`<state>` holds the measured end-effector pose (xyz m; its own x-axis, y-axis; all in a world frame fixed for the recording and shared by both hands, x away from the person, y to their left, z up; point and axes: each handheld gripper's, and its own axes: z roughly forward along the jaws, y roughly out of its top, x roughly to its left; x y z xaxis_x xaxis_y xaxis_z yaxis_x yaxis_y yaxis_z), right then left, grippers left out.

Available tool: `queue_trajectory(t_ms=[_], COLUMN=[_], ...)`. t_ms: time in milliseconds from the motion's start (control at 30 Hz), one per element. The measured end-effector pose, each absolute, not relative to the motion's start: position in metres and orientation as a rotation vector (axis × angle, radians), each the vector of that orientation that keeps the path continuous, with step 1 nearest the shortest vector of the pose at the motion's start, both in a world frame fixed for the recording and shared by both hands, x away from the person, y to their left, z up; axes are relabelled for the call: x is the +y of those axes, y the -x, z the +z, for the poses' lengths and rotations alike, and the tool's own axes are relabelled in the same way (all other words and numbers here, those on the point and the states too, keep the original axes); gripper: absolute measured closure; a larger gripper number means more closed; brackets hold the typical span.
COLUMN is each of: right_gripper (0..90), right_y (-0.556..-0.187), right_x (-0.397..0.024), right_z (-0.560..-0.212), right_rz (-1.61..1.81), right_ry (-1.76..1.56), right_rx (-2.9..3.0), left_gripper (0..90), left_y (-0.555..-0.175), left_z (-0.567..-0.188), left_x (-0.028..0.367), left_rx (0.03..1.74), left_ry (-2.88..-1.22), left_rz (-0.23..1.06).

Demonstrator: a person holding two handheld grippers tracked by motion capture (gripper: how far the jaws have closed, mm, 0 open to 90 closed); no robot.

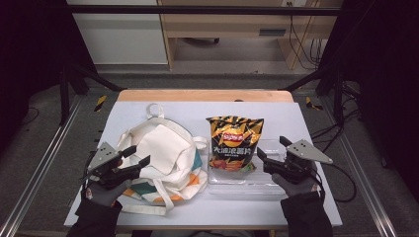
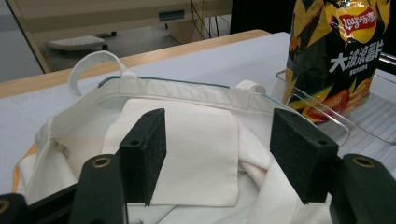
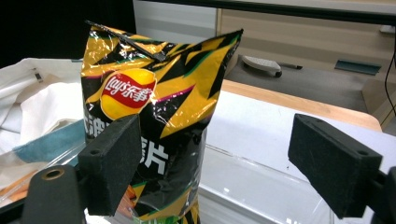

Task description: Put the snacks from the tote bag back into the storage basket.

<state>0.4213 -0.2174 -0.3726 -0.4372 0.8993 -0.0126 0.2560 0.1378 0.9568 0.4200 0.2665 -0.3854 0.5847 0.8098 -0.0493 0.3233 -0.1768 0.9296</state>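
Cream canvas makes up the tote bag [image 1: 160, 158], which lies flat and rumpled on the left half of the pale grey table [image 1: 276, 116], its loop handle [image 1: 155, 109] pointing to twelve o'clock and patches of teal and orange showing along its lower edge. A flat inner pocket panel [image 2: 187, 149] sits in the bag's open mouth. The left gripper [image 1: 139, 157] hovers at the bag's nine o'clock edge, with its jaws spread apart and nothing between the pads; in the left gripper view the two black foam pads [image 2: 144, 149] frame that pocket panel without touching it. At three o'clock from the bag, just beside it, stands a black-and-gold Lay's crisp packet [image 1: 233, 143], leaning in a clear plastic tray [image 1: 252, 183] whose near wall faces six o'clock. The right gripper [image 1: 272, 153] is at the tray's three o'clock side, with its jaws pointed toward the packet and wide apart, gripping nothing. In the right gripper view the packet [image 3: 149, 121] rises partly behind the left pad [image 3: 112, 163], its crimped top edge tilted, while the other pad stands well clear over the tray [image 3: 261, 186]. Gloved hands in dark sleeves hold both tools from the six o'clock edge of the table.
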Motion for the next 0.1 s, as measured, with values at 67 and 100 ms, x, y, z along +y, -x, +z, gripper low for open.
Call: queue_trajectory(t_ms=[67, 100], right_gripper=[17.7, 17.7], right_y=[-0.4208, -0.4207], right_x=[-0.2183, -0.2190], right_z=[-0.3746, -0.3755], right_rz=[1.320, 1.318], right_ry=[-1.120, -1.124], right_rx=[1.796, 1.799], left_gripper=[36.6, 36.9], left_y=[-0.4180, -0.4172], left_z=[-0.3868, -0.3877], left_x=[0.2712, 0.2739], left_rx=[0.942, 0.948], left_ry=[-1.756, -1.753], left_rz=[0.573, 0.574])
